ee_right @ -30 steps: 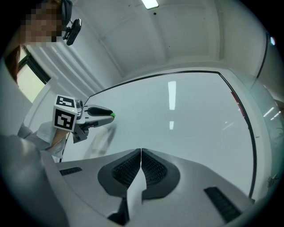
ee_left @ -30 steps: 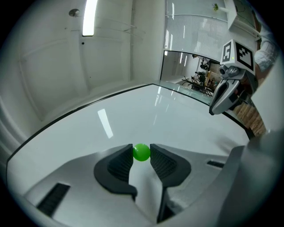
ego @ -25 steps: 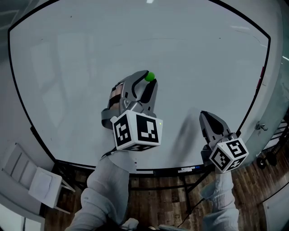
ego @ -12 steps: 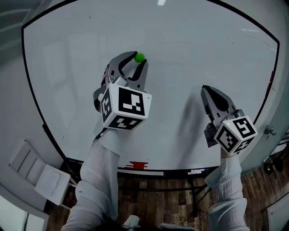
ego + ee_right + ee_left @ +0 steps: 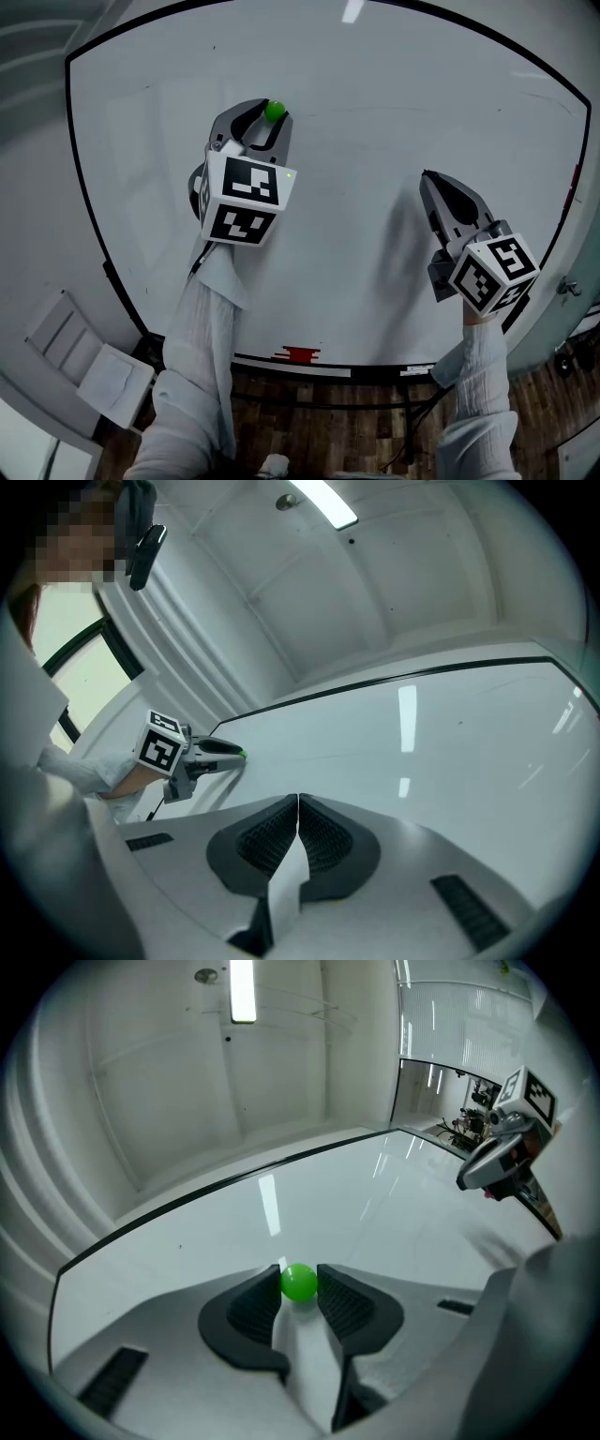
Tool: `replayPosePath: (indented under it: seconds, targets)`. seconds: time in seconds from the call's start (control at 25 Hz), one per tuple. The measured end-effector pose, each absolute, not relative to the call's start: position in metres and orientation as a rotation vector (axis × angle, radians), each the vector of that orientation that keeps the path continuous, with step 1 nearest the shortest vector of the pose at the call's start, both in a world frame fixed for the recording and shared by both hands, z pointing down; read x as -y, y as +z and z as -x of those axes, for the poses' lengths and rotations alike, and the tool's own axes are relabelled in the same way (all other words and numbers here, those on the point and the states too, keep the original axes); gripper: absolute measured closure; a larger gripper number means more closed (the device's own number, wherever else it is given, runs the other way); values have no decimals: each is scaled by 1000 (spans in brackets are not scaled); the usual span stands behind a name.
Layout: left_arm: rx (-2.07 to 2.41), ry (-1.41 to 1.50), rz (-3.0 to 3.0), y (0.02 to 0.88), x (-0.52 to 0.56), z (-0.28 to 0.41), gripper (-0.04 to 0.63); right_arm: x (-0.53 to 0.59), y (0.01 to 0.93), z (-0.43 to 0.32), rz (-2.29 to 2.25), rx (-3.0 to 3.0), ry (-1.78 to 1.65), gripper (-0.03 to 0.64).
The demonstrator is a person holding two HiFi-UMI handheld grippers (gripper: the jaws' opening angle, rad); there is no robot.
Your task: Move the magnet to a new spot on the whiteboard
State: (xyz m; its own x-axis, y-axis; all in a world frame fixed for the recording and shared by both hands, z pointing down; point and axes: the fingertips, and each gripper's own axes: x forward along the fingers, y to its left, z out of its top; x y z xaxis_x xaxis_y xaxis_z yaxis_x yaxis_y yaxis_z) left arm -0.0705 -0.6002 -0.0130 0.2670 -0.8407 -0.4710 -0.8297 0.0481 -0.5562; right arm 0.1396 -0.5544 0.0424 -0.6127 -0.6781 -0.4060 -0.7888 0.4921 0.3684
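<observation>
Green and glossy, the magnet (image 5: 299,1282) is sitting in the upper left of the head view, pinched between the ribbed pads (image 5: 251,1305) of the left gripper (image 5: 271,114). The jaws are pressing on its two opposite sides, only partly drawn together because the ball is filling the gap. It is lying close against the whiteboard (image 5: 375,103), though whether it is actually touching the surface is not clear. It is looking like a small, hard, smooth bead, so it is probably weighing almost nothing and should not be crushing under the squeeze. Its roundness and shine are suggesting it could be squirting out if the pads grip it off-centre, so a hold across its widest part, as here, is seeming the safest. The pull of the board will likely be tugging at it as it nears the surface. Across the bare middle of the board nothing else is showing. At the right of the frame the right gripper (image 5: 297,803) is hanging just off the board with its jaws pressed together and nothing between them.
</observation>
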Motion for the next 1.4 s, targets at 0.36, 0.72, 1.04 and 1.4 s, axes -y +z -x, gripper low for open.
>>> replayPosePath:
  seconds: [0.36, 0.72, 1.04, 1.4]
  targets:
    - [-1573, 24, 1732, -24, 599, 87, 469, 551, 40, -137, 1233, -2533, 797, 588]
    - [-1584, 22, 1718, -23, 602, 91, 468, 554, 44, -137, 1245, -2543, 798, 588]
    - [-1606, -21, 1668, -24, 600, 90, 459, 553, 53, -138, 1255, -2561, 777, 588]
    - [-1617, -5, 1688, -12, 596, 103, 446, 549, 61, -129, 1256, -2570, 766, 588]
